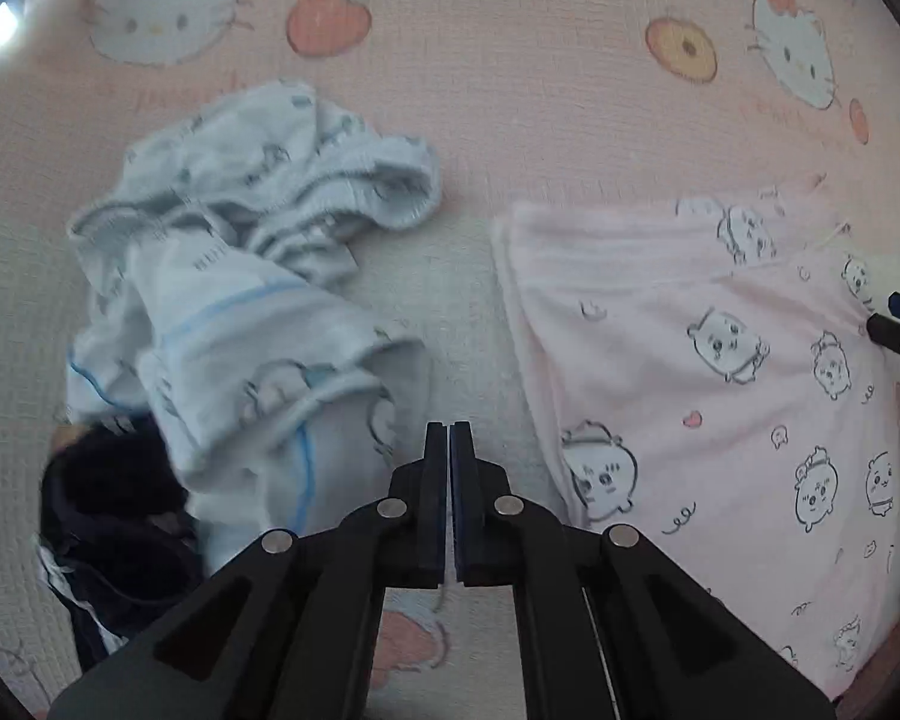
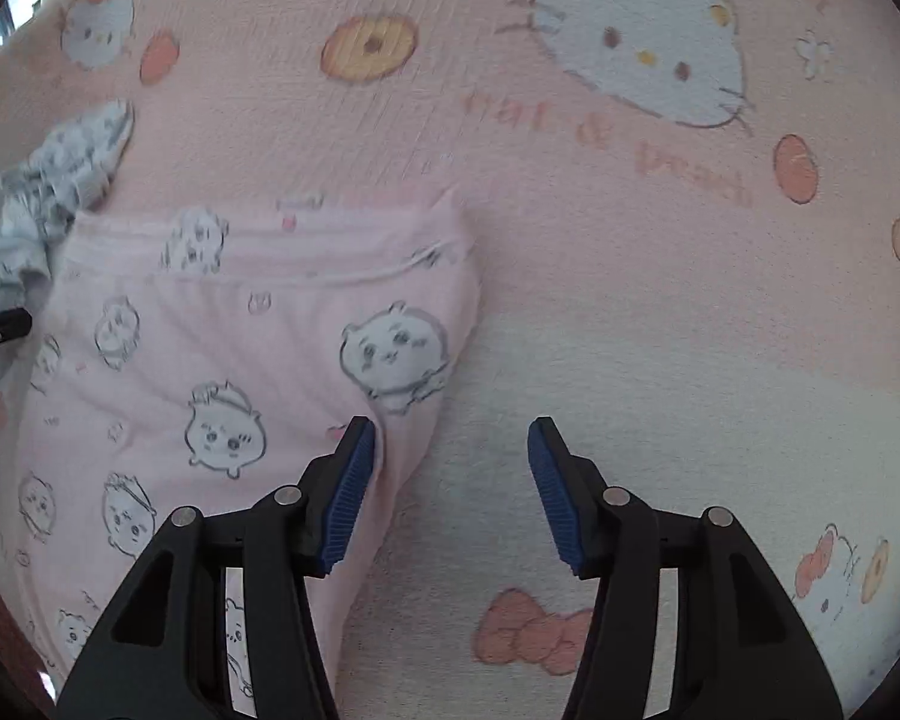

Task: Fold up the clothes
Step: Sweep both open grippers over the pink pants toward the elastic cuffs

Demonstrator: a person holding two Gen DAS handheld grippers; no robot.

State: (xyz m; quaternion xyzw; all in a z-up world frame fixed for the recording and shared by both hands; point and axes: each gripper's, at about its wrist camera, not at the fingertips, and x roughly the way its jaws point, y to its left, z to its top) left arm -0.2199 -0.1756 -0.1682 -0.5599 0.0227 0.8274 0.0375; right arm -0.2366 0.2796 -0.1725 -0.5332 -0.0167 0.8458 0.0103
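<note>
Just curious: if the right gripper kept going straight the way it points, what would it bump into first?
Probably only the pink printed bedsheet. The open right gripper points just right of the pink pajama piece; depth is hard to judge.

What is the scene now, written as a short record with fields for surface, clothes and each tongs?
surface: pink cartoon-cat bedsheet
pink garment: pink printed garment, laid flat, smooth
blue garment: light blue garment, crumpled, left of the pink one
dark garment: dark garment, bunched beside the blue one
left tongs: left tongs, shut, holding nothing, above the sheet between the blue and pink garments
right tongs: right tongs, open, holding nothing, at the pink garment's right edge
fold state: pink garment tidy; blue and dark ones not yet folded
</note>
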